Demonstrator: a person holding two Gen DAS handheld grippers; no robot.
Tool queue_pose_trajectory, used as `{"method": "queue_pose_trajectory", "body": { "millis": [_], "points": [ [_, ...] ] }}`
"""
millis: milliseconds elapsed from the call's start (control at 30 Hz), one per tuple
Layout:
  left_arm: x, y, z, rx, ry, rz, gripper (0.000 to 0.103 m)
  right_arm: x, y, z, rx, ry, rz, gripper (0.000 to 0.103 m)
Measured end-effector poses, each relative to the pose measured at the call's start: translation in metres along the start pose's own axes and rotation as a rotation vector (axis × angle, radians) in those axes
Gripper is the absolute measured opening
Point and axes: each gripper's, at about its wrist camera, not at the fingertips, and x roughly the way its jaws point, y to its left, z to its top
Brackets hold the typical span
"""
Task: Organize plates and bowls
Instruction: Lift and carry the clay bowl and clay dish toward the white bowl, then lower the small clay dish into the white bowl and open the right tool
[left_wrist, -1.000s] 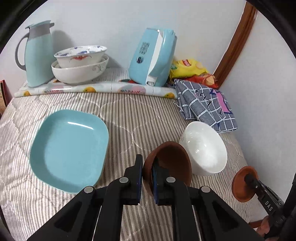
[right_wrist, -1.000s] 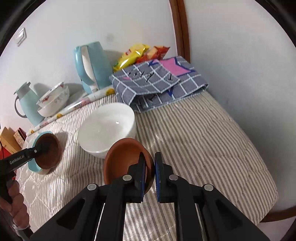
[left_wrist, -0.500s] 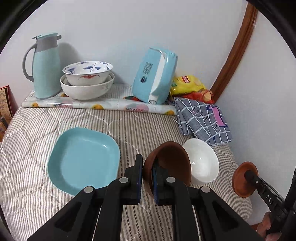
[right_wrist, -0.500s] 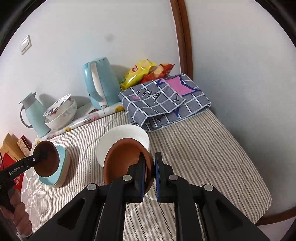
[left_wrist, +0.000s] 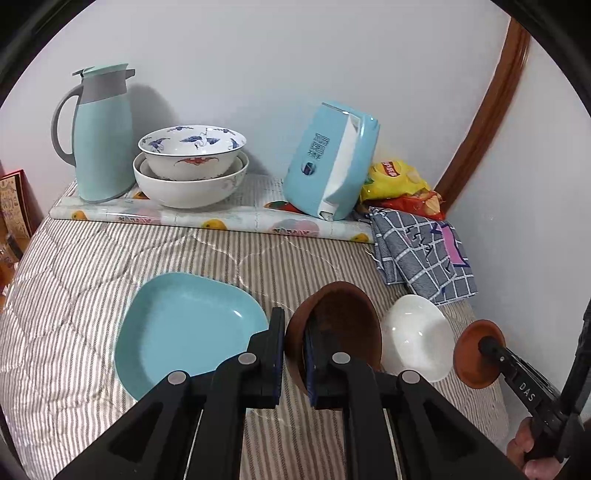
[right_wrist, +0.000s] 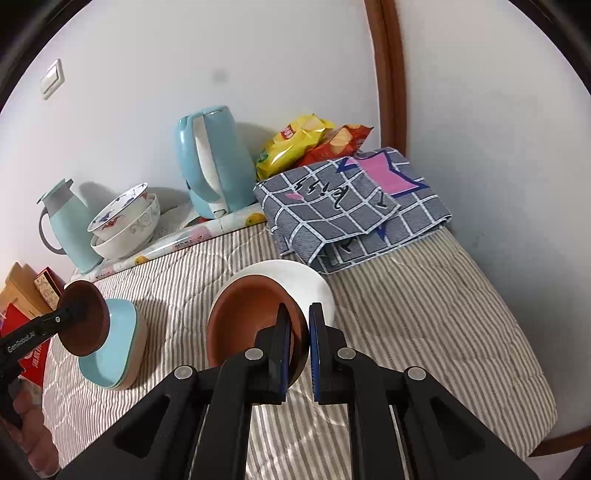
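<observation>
Left tool (left_wrist: 294, 354): clamped on the rim of a brown bowl (left_wrist: 341, 325), one finger outside the wall and one inside; the bowl is held up above the striped quilt (left_wrist: 92, 277), tipped on its side.
Right tool (right_wrist: 299, 347): clamped the same way on a second brown bowl (right_wrist: 243, 321), also lifted and tilted; in the left wrist view it shows at the far right (left_wrist: 484, 345) with that bowl (left_wrist: 472, 354).
White bowl (left_wrist: 417, 336): rests on the quilt near its right edge, between the two brown bowls in the left view; in the right view its rim (right_wrist: 306, 280) shows just behind the held brown bowl.
Teal plate (left_wrist: 184, 328): squarish, lies flat on the quilt to the left of the left tool; in the right view (right_wrist: 114, 350) the left tool's bowl (right_wrist: 86, 317) hangs in front of it.
Stacked bowls (left_wrist: 192, 166): a painted bowl nested in a larger white one, at the back on a fruit-print mat (left_wrist: 221, 221).
Thermos jug (left_wrist: 99, 129): upright, just left of the stack.
Blue kettle (left_wrist: 332, 162): leaning, on the same mat.
Chip bags (left_wrist: 399, 181): in the corner behind a folded checked cloth (left_wrist: 424, 254).
</observation>
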Motion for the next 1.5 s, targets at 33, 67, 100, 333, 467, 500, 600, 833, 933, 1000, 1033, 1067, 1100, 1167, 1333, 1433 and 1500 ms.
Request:
{"method": "queue_pose_trajectory", "body": {
  "millis": [33,67,100,333,467,500,600,833,933,1000,1033,1067,1100,1167,1333,1433,1500],
  "points": [
    [0.001,0.003,0.002,-0.002,0.001,0.003,0.01,0.005,0.002,0.001,-0.002,0.005,0.0,0.009],
    [0.003,0.004,0.003,-0.004,0.002,0.007,0.01,0.009,0.002,0.001,-0.004,0.009,0.0,0.009],
    [0.004,0.006,0.004,-0.006,0.003,0.01,0.01,0.014,0.003,0.002,-0.006,0.015,-0.002,0.009],
    [0.018,0.022,0.011,-0.019,0.015,0.044,0.01,0.048,0.008,0.002,-0.018,0.06,-0.015,0.009],
    [0.027,0.027,0.013,-0.023,0.026,0.053,0.01,0.064,0.009,0.004,-0.025,0.082,-0.02,0.009],
    [0.029,0.027,0.013,-0.023,0.03,0.053,0.01,0.069,0.01,0.004,-0.029,0.089,-0.026,0.009],
    [0.037,0.029,0.013,-0.023,0.041,0.057,0.01,0.078,0.01,0.005,-0.042,0.102,-0.043,0.009],
    [0.05,0.028,0.014,-0.021,0.058,0.052,0.01,0.093,0.01,0.005,-0.053,0.132,-0.04,0.009],
    [0.053,0.029,0.013,-0.025,0.062,0.052,0.01,0.096,0.01,0.004,-0.049,0.141,-0.039,0.009],
    [0.055,0.029,0.013,-0.025,0.065,0.05,0.01,0.099,0.009,0.004,-0.047,0.149,-0.038,0.009],
    [0.056,0.029,0.014,-0.026,0.066,0.05,0.01,0.1,0.009,0.004,-0.046,0.152,-0.039,0.01],
    [0.056,0.029,0.014,-0.026,0.067,0.049,0.01,0.1,0.009,0.004,-0.047,0.153,-0.039,0.01],
    [0.057,0.029,0.014,-0.027,0.068,0.048,0.01,0.101,0.01,0.004,-0.05,0.156,-0.038,0.01],
    [0.058,0.03,0.014,-0.027,0.069,0.046,0.01,0.103,0.01,0.004,-0.052,0.161,-0.037,0.01],
    [0.058,0.03,0.015,-0.027,0.07,0.048,0.01,0.105,0.011,0.004,-0.056,0.169,-0.042,0.01],
    [0.06,0.031,0.015,-0.028,0.072,0.046,0.01,0.107,0.013,0.005,-0.072,0.174,-0.044,0.009],
    [0.059,0.031,0.015,-0.029,0.071,0.047,0.01,0.108,0.016,0.004,-0.091,0.179,-0.053,0.009]
  ]
}}
